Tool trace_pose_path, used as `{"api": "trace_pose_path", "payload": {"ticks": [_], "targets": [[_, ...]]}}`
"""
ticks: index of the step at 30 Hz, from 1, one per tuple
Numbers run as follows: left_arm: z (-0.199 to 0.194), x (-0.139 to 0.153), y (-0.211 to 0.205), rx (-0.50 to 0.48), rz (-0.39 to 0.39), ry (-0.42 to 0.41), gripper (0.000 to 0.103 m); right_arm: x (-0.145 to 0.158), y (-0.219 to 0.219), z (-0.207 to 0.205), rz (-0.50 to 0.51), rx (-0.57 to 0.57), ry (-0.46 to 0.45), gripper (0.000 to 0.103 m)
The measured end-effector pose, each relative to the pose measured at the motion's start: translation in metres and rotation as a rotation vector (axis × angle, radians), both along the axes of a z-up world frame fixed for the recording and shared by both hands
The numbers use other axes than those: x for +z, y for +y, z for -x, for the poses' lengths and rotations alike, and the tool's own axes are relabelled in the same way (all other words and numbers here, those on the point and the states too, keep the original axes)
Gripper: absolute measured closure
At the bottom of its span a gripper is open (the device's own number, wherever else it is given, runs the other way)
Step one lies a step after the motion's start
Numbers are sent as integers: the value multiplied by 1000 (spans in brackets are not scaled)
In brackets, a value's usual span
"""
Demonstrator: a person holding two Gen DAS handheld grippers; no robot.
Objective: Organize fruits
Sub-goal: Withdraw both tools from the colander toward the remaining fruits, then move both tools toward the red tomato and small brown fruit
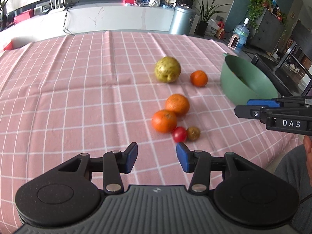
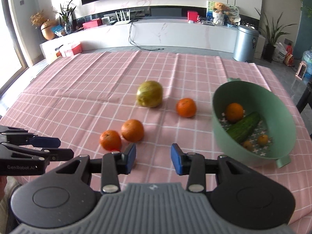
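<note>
- The left gripper [image 1: 157,157] hangs with jaws wide and empty above the pink checked cloth on the bench [image 1: 78,97].
- The right gripper [image 2: 153,159] is likewise wide, holding nothing.
- Two round oranges [image 1: 170,112] touch; a small red tomato [image 1: 179,134] lies just beside them.
- The green plastic bowl [image 2: 282,136] holds a dark cucumber [image 2: 243,126].

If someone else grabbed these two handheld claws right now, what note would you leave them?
Left gripper: open, empty, above the cloth near the small red fruit.
Right gripper: open, empty, beside the green bowl.
Done: the bowl holds an orange, a cucumber and two small orange fruits.
Left on the tablecloth: the yellow-green pear, a lone orange, two touching oranges, the red fruit and a small brownish fruit.
</note>
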State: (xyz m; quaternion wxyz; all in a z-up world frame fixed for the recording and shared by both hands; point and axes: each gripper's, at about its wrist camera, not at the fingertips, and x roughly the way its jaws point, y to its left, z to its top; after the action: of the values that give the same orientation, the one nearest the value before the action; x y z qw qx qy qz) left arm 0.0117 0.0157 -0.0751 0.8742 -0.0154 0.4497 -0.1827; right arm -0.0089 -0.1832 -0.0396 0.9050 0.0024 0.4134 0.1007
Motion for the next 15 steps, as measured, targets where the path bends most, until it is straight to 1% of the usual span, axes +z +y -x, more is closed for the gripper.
{"api": "trace_pose_path", "payload": {"ticks": [6,8,11,15], "targets": [[3,-14,11,8,5,33,48,-13,16,-6,5,29,31,65],[2,-16,10,4,2,38,48,-17,18,-8,-5,32,35,63],[1,-19,7,-6,3,50,48,-25,22,-11,-12,43,53,63],[-1,-24,4,-12,3,64,48,-40,29,-15,1,91,87,63]]}}
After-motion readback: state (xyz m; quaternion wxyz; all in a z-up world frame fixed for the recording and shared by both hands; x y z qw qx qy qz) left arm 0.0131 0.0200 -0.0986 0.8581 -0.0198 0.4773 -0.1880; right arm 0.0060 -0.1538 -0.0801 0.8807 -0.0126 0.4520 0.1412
